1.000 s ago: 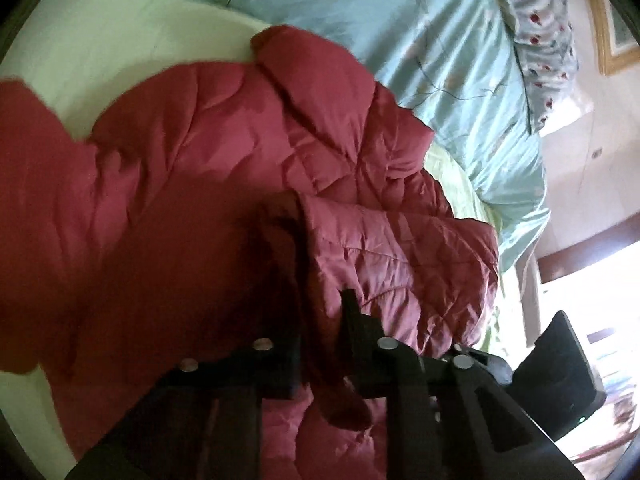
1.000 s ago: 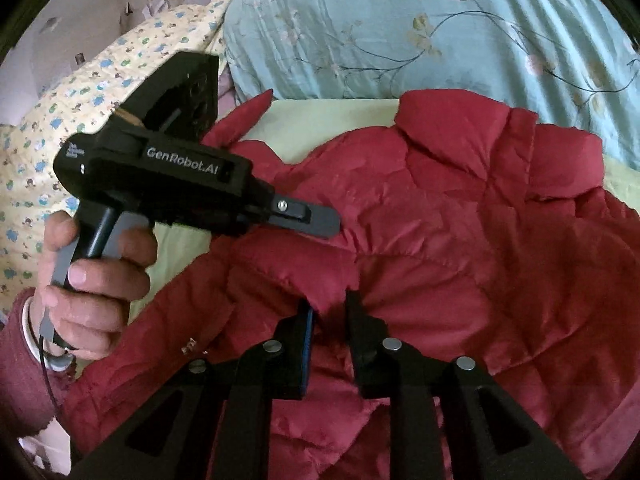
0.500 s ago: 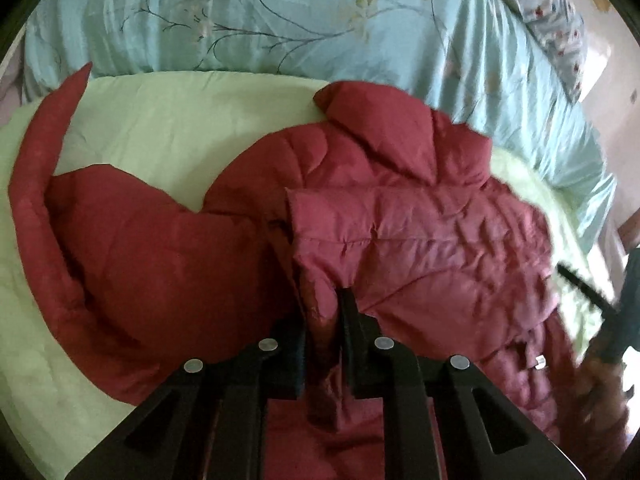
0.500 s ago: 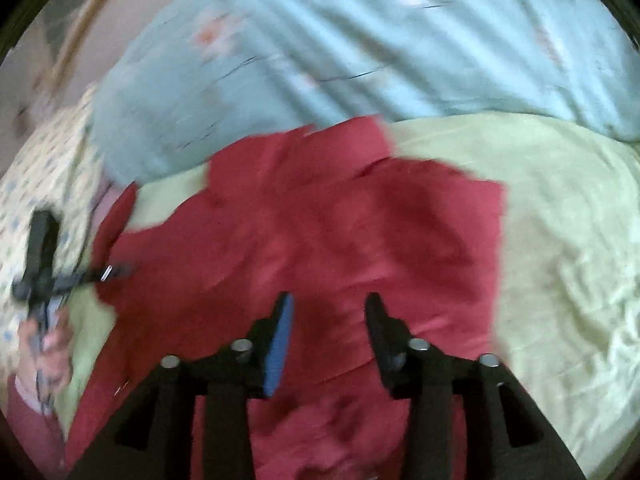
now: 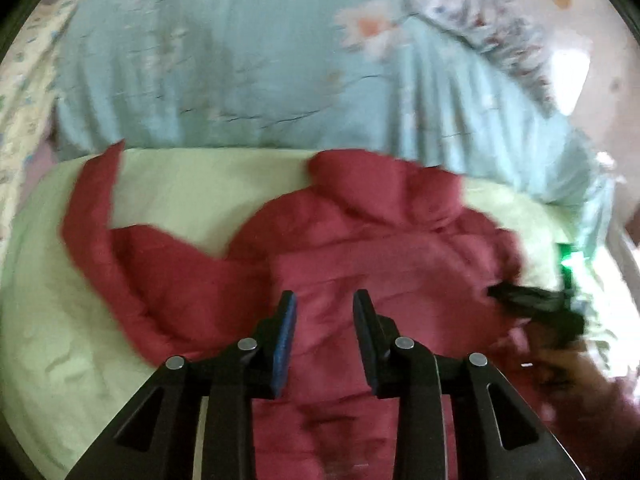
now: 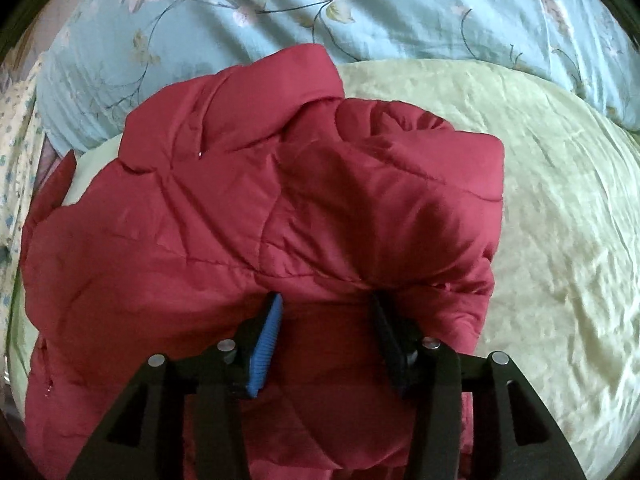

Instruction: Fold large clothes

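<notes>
The red jacket [image 6: 260,220] lies on the green sheet [image 6: 560,220], below the blue blanket [image 6: 360,8]. One side is folded in; one sleeve [image 5: 92,216] sticks out. Both left claw [image 5: 324,312] and right claw [image 6: 326,312] are wide, holding nothing.

So colour-wise, your jacket [image 6: 224,240] is a deep red all over, quilted, with the stitching in the same red, no print on it. It's on a bed [image 6: 560,240] covered in plain pale green, kinda yellowish where the light hits. Behind that you've got a light blue quilt [image 6: 400,12] printed with thin dark vines, green leaves and pale pink flowers. Off to the side there's a cream fabric [image 5: 24,92] with small blue and green spots. Your left gripper [image 5: 324,312] and right gripper [image 6: 326,312] are both black with silver bolts, and each one shows 1 bright blue pad [image 6: 264,352] inside the jaws.
</notes>
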Tool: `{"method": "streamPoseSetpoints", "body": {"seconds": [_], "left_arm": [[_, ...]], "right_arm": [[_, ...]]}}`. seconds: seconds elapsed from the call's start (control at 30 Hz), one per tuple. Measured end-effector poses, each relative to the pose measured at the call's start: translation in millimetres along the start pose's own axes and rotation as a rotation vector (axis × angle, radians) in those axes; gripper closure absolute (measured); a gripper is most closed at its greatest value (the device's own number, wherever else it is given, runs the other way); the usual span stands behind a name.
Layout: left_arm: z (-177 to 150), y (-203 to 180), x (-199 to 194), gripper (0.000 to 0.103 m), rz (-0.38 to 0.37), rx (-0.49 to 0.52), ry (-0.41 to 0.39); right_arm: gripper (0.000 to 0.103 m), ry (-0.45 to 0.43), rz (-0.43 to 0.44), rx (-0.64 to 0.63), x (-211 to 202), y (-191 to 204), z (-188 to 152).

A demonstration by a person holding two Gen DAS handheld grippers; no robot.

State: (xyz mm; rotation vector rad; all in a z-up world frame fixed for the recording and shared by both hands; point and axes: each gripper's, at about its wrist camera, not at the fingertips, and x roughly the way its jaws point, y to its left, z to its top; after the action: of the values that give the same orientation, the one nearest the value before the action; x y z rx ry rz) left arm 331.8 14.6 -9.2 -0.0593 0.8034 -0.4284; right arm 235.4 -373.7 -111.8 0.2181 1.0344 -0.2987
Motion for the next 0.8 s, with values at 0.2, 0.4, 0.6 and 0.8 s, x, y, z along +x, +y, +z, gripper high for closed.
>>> {"method": "streamPoseSetpoints", "body": {"seconds": [0.2, 0.4, 0.6, 0.8], "left_arm": [[-7, -23, 74, 0.073, 0.039, 0.031, 0.155], [-10, -2, 124, 0.077, 0.029, -0.032, 0.233], [-18, 7, 150, 0.078, 0.010, -0.056, 0.264], [-23, 4, 150, 0.078, 0.013, -0.049, 0.263]], "right_arm": [[0.053, 0.012, 0.034, 0.016, -6, -4, -1], [0.053, -0.104, 0.108, 0.098, -50, -23, 12], [0.057, -0.008, 0.076, 0.152, -11, -44, 41], [0.057, -0.014, 0.069, 0.216, 0, -52, 38]]}}
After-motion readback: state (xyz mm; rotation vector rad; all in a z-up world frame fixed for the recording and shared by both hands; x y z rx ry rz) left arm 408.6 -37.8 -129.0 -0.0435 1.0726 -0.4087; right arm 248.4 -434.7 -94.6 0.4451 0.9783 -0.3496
